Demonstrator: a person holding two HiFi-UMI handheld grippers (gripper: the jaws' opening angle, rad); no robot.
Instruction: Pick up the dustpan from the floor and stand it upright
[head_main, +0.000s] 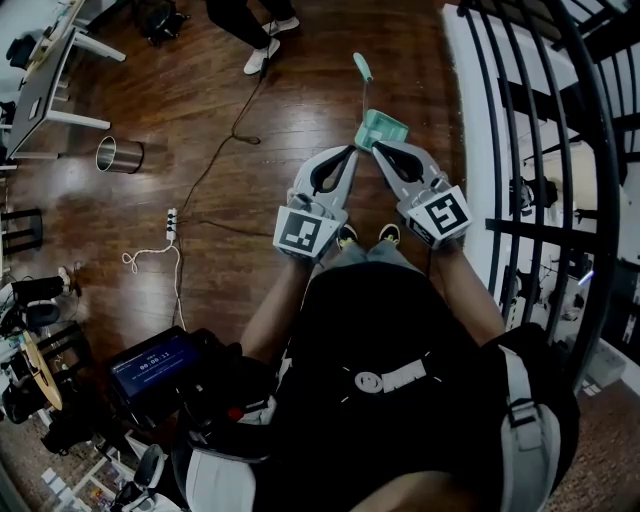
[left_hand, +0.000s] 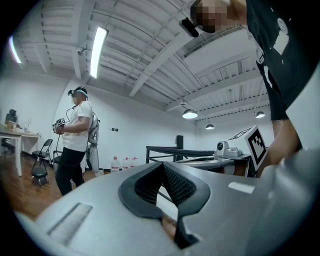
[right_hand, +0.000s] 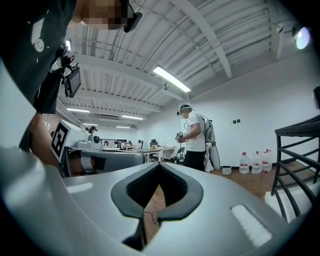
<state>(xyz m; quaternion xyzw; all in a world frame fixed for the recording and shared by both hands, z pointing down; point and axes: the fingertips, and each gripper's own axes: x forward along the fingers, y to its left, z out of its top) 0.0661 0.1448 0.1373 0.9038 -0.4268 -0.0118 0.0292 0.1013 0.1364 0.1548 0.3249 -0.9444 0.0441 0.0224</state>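
Note:
The teal dustpan (head_main: 381, 128) is on the wooden floor just beyond my two grippers, its thin handle (head_main: 362, 68) running away from me. From this steep angle I cannot tell whether it stands or lies. My left gripper (head_main: 352, 150) and right gripper (head_main: 377, 147) are held level side by side, tips near the pan's close edge; contact is unclear. Both are shut with nothing between the pads. The left gripper view shows its jaws (left_hand: 162, 164) meeting at the tip, and the right gripper view shows the same (right_hand: 159, 164). The dustpan is in neither gripper view.
A black metal railing (head_main: 545, 150) on a white base runs along the right. A metal bin (head_main: 119, 155), a power strip (head_main: 171, 224) with a cable, and a white desk (head_main: 45, 80) are to the left. Another person (left_hand: 75, 140) stands farther off; water bottles (right_hand: 252, 162) line the wall.

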